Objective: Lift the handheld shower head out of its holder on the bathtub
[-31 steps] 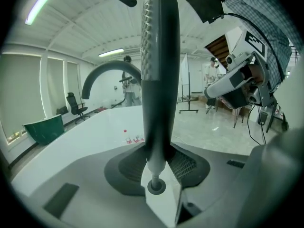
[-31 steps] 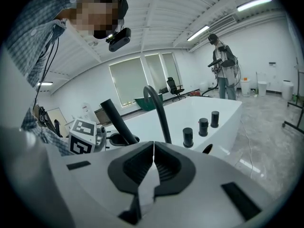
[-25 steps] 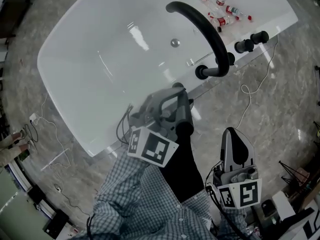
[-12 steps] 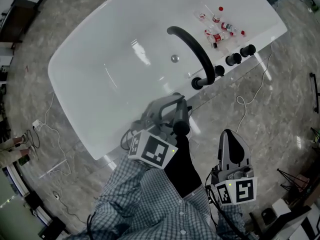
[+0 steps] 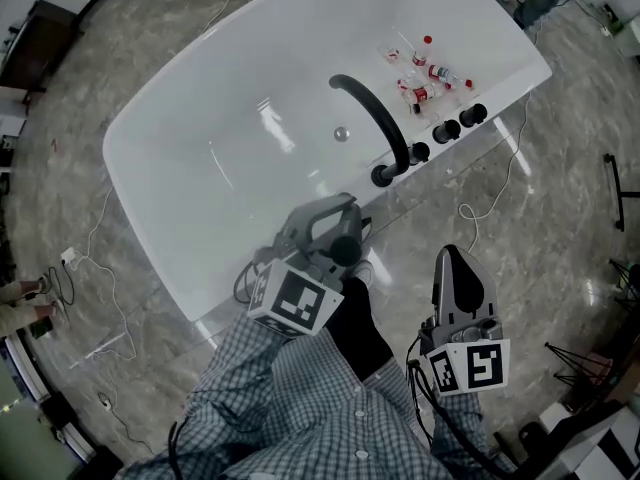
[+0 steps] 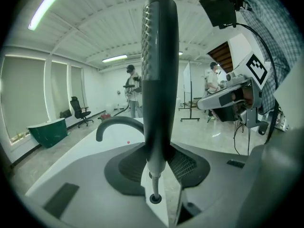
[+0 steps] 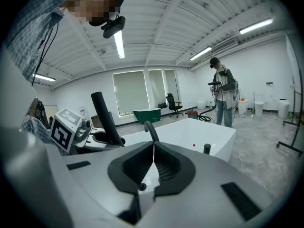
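Head view: white bathtub (image 5: pixel 225 73) set slantwise on a marble floor (image 5: pixel 570 198). A black arched faucet spout (image 5: pixel 375 123) stands on the tub's deck, with black knobs (image 5: pixel 459 121) beside its foot. A cluster of small red-capped vials (image 5: pixel 418 71) lies on the deck just past the knobs. A light cable (image 5: pixel 488 186) trails over the floor beside the tub.

Left tongs (image 5: pixel 340 230) are over the tub's near rim, clamped on the handheld shower head (image 5: pixel 358 318). The head is out of the deck and clear of it, its dark body rising toward the camera over the person's checked sleeve (image 5: pixel 300 398).

Left gripper view: the shower head (image 6: pixel 159 80) stands upright in the middle. Its narrow lower end is pinched between the two pads of the left tongs (image 6: pixel 158 158), and the perforated spray face is along its left edge. A short silvery hose stub (image 6: pixel 153 184) hangs below the grip. The spout (image 6: pixel 118 125) and tub lie behind, and a person (image 6: pixel 131 89) stands far back.

Right gripper view: right tongs (image 7: pixel 153 146) are closed pad to pad, with nothing between them. The tub (image 7: pixel 199 134) is beyond them, then a green tub (image 7: pixel 149 114) by the windows and another person (image 7: pixel 221 91) at right.

Head view again: right tongs (image 5: pixel 452 260) are over bare floor, well apart from the tub.
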`<action>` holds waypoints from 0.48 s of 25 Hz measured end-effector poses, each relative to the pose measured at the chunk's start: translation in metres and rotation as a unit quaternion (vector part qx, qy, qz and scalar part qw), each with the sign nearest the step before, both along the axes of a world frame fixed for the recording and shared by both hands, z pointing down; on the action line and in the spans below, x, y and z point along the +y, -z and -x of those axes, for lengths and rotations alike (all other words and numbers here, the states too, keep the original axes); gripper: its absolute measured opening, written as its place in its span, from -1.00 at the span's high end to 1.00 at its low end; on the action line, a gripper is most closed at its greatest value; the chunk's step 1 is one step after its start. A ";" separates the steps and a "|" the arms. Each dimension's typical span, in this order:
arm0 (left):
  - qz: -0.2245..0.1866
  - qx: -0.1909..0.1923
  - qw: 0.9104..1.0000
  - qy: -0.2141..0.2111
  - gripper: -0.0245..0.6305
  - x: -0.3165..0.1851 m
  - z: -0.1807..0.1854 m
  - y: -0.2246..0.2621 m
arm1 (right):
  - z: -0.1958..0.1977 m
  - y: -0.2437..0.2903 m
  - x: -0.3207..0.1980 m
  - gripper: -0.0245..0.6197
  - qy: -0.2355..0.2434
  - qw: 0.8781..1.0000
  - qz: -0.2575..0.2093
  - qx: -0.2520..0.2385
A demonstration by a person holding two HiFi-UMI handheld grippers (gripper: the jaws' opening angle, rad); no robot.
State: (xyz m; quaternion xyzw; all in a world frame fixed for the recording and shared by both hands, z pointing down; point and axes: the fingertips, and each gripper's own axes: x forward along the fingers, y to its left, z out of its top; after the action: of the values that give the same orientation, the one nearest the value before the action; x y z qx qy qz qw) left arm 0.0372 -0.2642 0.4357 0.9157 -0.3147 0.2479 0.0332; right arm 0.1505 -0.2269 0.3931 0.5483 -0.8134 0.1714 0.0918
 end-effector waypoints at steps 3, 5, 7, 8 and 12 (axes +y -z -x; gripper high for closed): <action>0.005 0.010 1.000 0.009 0.49 0.004 0.004 0.015 | -0.001 0.014 0.000 0.87 0.000 1.000 -0.010 0.006; 0.007 0.014 1.000 0.014 0.49 0.008 0.007 0.024 | 0.000 0.023 0.000 0.87 0.003 1.000 -0.018 0.014; 0.008 0.016 1.000 0.019 0.49 0.012 0.011 0.032 | 0.003 0.032 0.000 0.87 0.008 0.999 -0.026 0.022; 0.007 0.016 1.000 0.021 0.49 0.013 0.013 0.037 | 0.004 0.036 0.000 0.87 0.009 0.999 -0.030 0.023; 0.002 0.021 0.999 0.028 0.49 0.021 0.020 0.056 | 0.012 0.051 0.002 0.87 0.021 0.999 -0.040 0.026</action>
State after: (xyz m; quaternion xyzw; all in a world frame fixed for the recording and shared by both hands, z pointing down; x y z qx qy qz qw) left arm 0.0168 -0.2432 0.3797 0.9116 -0.3387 0.2280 0.0481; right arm 0.1383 -0.2244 0.3422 0.5387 -0.8281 0.1225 0.0947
